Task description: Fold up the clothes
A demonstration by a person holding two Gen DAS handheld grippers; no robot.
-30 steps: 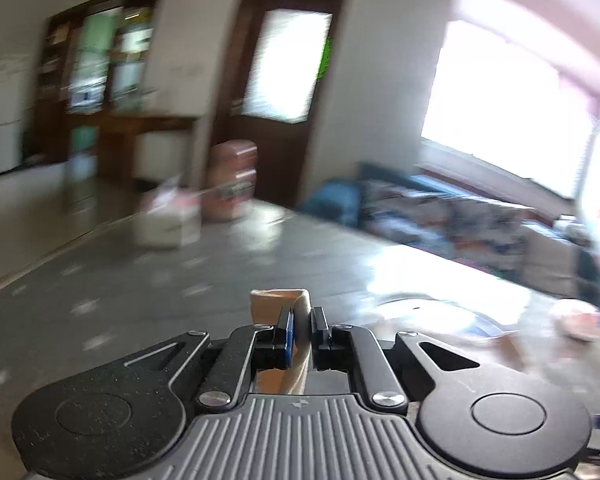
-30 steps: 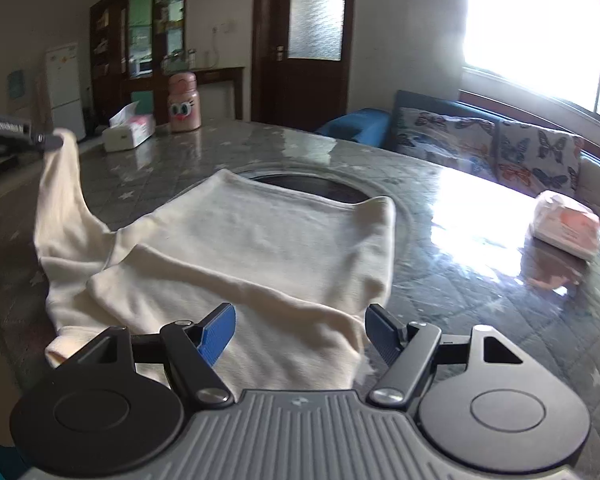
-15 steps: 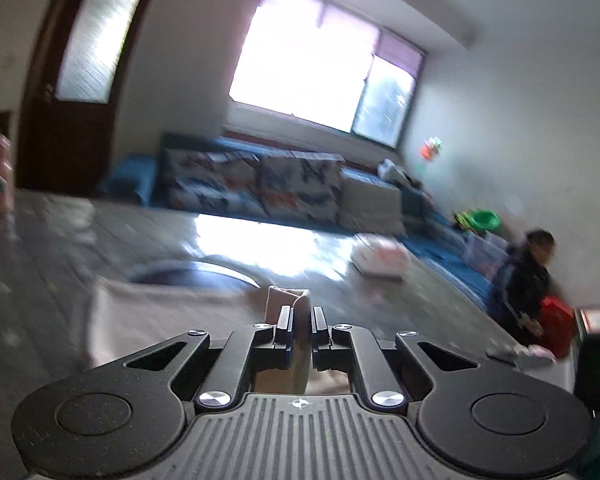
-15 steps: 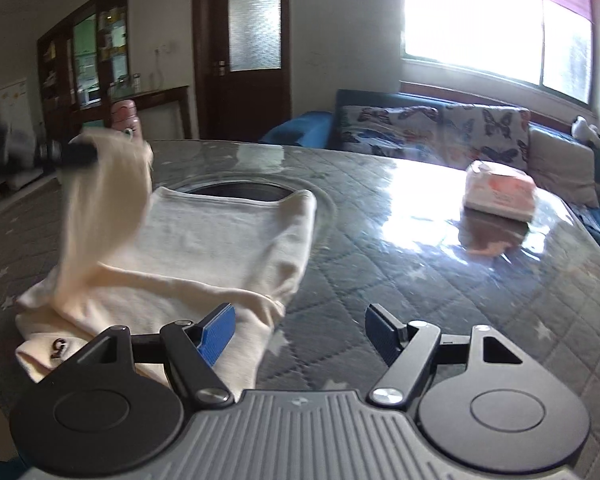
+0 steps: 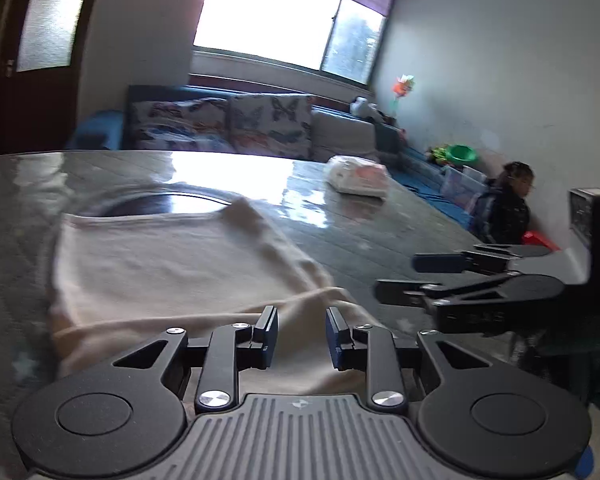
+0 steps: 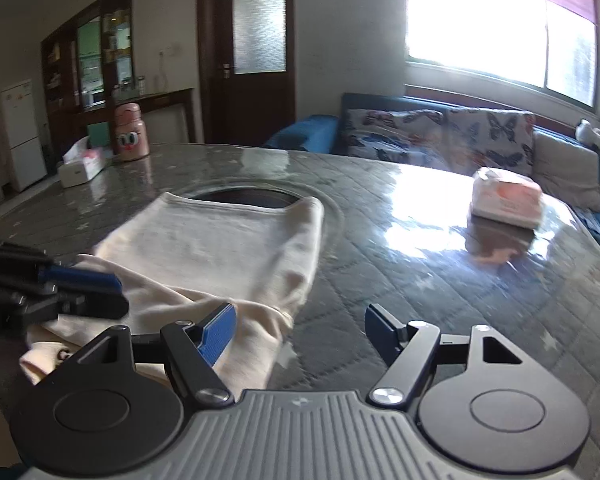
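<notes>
So you're right at the end of a fold here. Your left gripper (image 5: 301, 334) is sitting low over the near edge of the shirt (image 5: 168, 268), and its jaws have just been opening, so the pads aren't pinching anything now. Cloth is lying under and between them, but it's loose, not clamped. Looks like you're letting go of the flap you laid across.

The shirt itself is spread flat on the table (image 6: 419, 248), its far edge lying over the dark round inset (image 6: 240, 196) in the middle, and the folded-over part is bunching along the edge nearest you.

Your right gripper (image 6: 300, 328) is hanging just beside the shirt's near right corner, jaws standing wide with nothing in them. The left pad is over the cloth edge, the right one is over bare table.

My guess for the next move: you're going to want to back the left gripper off without dragging that flap, then get both grippers on the near edge, one per corner, and carry it toward the inset for the next fold. That lumpy bit near the right gripper probably needs smoothing first, or the fold is going to come out crooked.
</notes>
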